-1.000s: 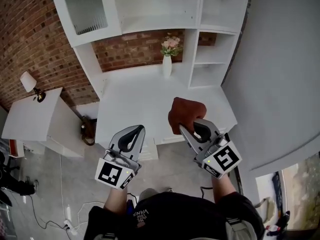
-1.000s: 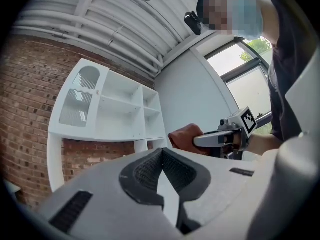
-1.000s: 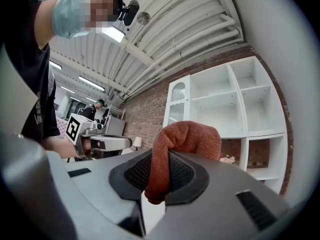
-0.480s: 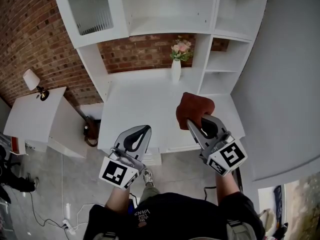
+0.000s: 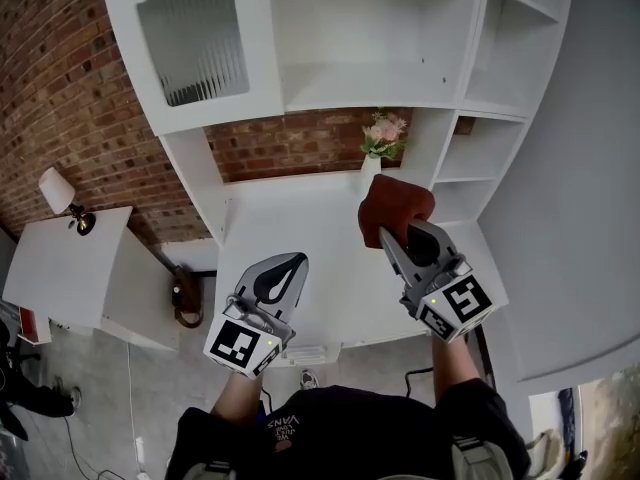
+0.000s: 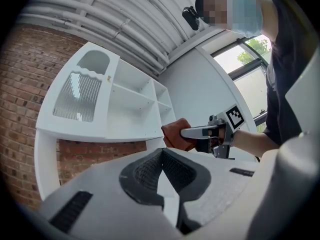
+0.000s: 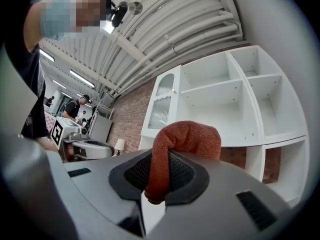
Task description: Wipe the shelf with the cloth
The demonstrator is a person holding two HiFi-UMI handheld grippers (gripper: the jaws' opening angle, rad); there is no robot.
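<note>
My right gripper [image 5: 392, 230] is shut on a rust-red cloth [image 5: 394, 207], which bunches up past the jaw tips over the white desk [image 5: 290, 238]. The same cloth [image 7: 184, 141] fills the right gripper view, pinched between the dark pads, with the white shelf unit [image 7: 235, 99] behind it. My left gripper [image 5: 288, 264] hangs shut and empty over the desk's front left. In the left gripper view the closed jaws [image 6: 162, 156] point at the shelf unit [image 6: 125, 101], and the right gripper with its cloth [image 6: 176, 134] shows beyond them. The shelf unit [image 5: 370, 58] stands above the desk.
A white vase of pink flowers [image 5: 378, 148] stands at the back of the desk, just beyond the cloth. A ribbed glass cabinet door [image 5: 200, 48] is at upper left. A lamp [image 5: 60, 196] sits on a low white side table [image 5: 70, 263]. A brick wall [image 5: 60, 88] lies behind.
Both grippers have moved forward and up toward the shelf unit. The cloth has gone from the desk's front edge to near the vase. The shelves now fill more of the head view.
</note>
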